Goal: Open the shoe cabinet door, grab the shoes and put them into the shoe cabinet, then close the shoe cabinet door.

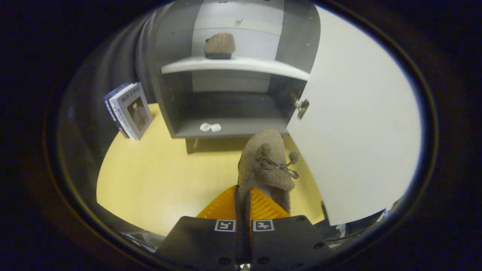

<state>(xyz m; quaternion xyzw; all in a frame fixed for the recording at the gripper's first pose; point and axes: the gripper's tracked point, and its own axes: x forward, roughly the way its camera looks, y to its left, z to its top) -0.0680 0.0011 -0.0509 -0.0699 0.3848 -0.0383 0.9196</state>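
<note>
My gripper [243,195] is shut on the rim of a brown fuzzy shoe [265,165] with a tied lace and pompoms, held above the yellow floor [158,177] just in front of the cabinet. The shoe cabinet [233,109] stands beyond it, grey inside, its white door [357,124] swung wide open to the right of the shoe. A second brown shoe [220,46] rests on the white upper shelf [233,66]. The lower compartment holds a small white packet [210,127] near its front edge.
A few books [130,110] lean against the dark wall left of the cabinet. A metal hinge [302,107] shows on the door's inner edge. The open door stands close beside the held shoe on its right.
</note>
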